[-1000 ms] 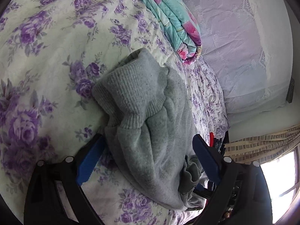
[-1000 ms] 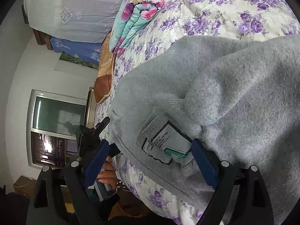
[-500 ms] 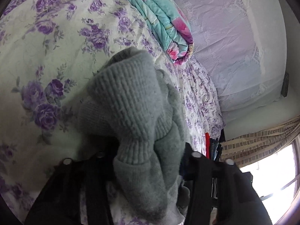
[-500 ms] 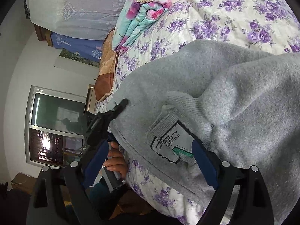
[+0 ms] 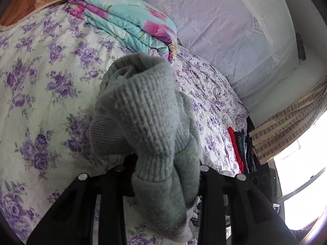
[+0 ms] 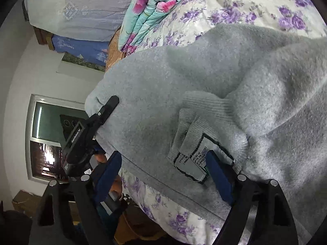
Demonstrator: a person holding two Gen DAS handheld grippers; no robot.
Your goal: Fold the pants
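Grey fleece pants (image 6: 204,81) lie crumpled on the purple-flowered bedspread (image 5: 40,81). In the left wrist view their ribbed cuff (image 5: 147,110) stands bunched up between the jaws of my left gripper (image 5: 163,169), which are closing on it and hold it raised above the bed. The right wrist view shows that same left gripper (image 6: 106,110) clamped on the pants' edge. My right gripper (image 6: 163,163) stands wide, its jaws easing inward. The ribbed waistband with its sewn label (image 6: 194,159) lies between the blue pads (image 6: 218,175), which do not pinch it.
A folded turquoise and pink quilt (image 5: 130,26) lies at the far side of the bed, with a white lace-covered pillow (image 5: 224,30) beyond. Folded red and denim clothes (image 5: 241,149) are stacked off the bed's edge. A window (image 6: 47,143) and a person's hand (image 6: 116,185) show at left.
My left jaws have come together on the ribbed cuff and lifted it off the bedspread, rolling as they rose. The right gripper slid a little along the waistband, still wide.
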